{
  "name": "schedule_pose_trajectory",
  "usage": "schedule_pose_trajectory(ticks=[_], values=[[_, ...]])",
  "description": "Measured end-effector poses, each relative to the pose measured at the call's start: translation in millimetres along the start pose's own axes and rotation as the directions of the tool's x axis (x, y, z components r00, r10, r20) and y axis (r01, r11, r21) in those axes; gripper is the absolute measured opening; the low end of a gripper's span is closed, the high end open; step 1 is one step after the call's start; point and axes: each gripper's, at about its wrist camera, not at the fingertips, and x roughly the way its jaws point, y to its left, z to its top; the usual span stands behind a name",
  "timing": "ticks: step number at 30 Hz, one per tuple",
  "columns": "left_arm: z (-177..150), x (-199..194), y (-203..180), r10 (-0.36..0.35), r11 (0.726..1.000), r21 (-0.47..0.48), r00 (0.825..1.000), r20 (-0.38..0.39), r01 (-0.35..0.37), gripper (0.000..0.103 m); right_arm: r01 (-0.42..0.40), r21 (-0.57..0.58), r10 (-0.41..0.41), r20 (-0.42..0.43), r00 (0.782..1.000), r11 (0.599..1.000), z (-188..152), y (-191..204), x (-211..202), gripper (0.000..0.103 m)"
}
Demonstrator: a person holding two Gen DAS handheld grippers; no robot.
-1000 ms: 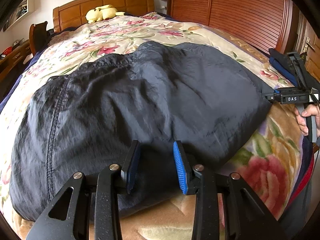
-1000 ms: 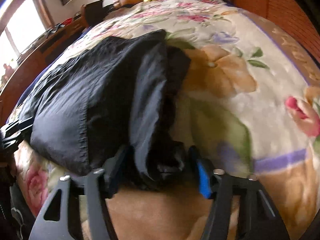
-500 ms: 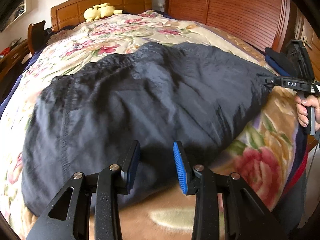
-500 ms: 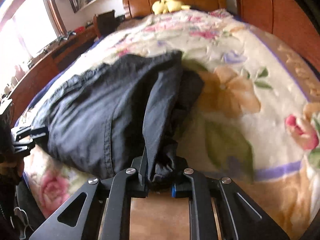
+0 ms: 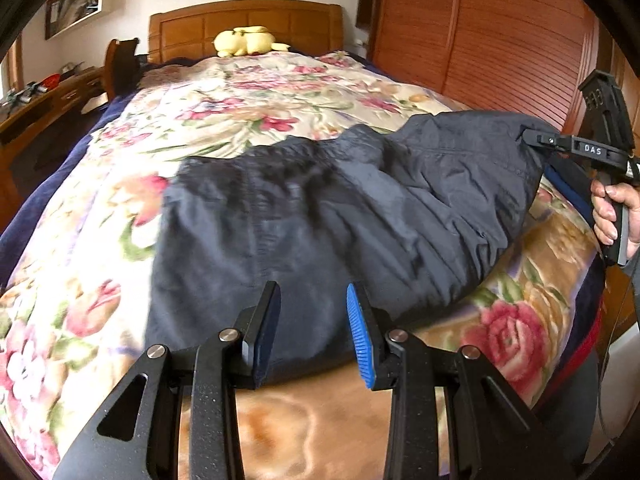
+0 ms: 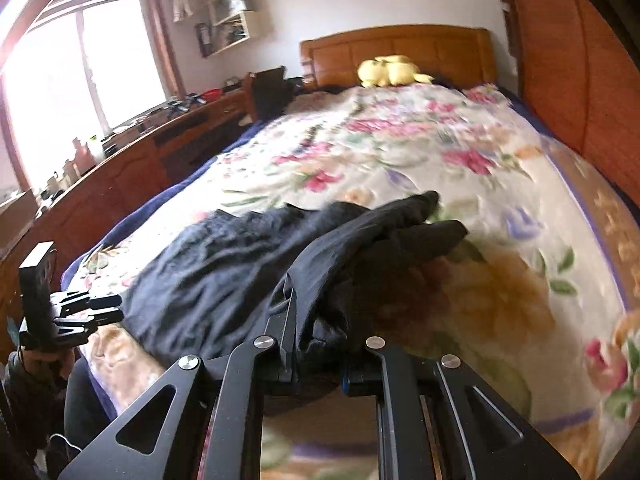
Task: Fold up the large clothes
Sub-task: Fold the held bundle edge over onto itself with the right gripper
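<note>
Right gripper had just clamped its fingers on the dark garment at its 3 o'clock corner, lifting. Left gripper stood partly open, empty, at 6 o'clock. Next, probably: carry the corner across the bed.

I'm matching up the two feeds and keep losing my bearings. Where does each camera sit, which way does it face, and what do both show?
Left wrist: on the left gripper, looking up the bed over the dark garment; its jaws stand apart, empty; a hand holds the right gripper at right.
Right wrist: on the right gripper, shut on a garment corner, facing the headboard and window; left gripper at left.
Shared: garment, floral blanket, yellow plush toy, headboard.
</note>
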Motion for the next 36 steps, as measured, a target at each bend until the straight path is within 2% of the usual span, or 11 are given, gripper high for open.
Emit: schedule_pose_trajectory(ticks=[11,19,23,25,27,29,32,34,36], values=[[-18.8,-25.1,46.2,0.045,0.997,-0.066,0.999,0.027,-0.043,0.035,-0.081,-0.146,0.081,-0.007,0.997,0.986,29.9,72.6,30.8,0.013],[-33.0,-47.4,78.2,0.103,0.989,-0.107,0.994,0.048,-0.098,0.035,-0.185,-0.262,0.185,-0.024,0.982,0.947,55.6,132.0,70.2,0.012],[-42.8,-59.1,96.0,0.135,0.982,-0.139,0.989,0.054,-0.127,0.035,-0.266,-0.308,0.259,-0.065,0.964,0.913,59.3,169.8,97.5,0.012],[-49.0,-63.6,106.2,0.15,0.977,-0.16,0.987,0.053,-0.14,0.035,-0.315,-0.322,0.293,-0.117,0.949,0.893,56.6,187.4,120.3,0.012],[-53.6,-66.2,113.4,0.16,0.973,-0.177,0.986,0.049,-0.149,0.035,-0.336,-0.322,0.294,-0.172,0.94,0.885,51.3,199.4,142.8,0.013],[-58.8,-68.2,120.5,0.169,0.969,-0.192,0.985,0.044,-0.158,0.035,-0.32,-0.347,0.262,-0.205,0.943,0.882,42.0,210.7,161.7,0.015],[-63.6,-70.6,127.1,0.169,0.966,-0.204,0.985,0.044,-0.157,0.035,-0.31,-0.355,0.237,-0.234,0.943,0.882,37.9,217.8,178.8,0.024],[-64.2,-71.7,129.5,0.17,0.966,-0.207,0.984,0.045,-0.157,0.035,-0.316,-0.331,0.251,-0.227,0.941,0.889,44.6,213.5,179.5,0.045],[-63.2,-72.6,129.9,0.167,0.966,-0.209,0.985,0.049,-0.153,0.035,-0.314,-0.325,0.262,-0.196,0.945,0.892,53.6,208.2,170.9,0.054]])
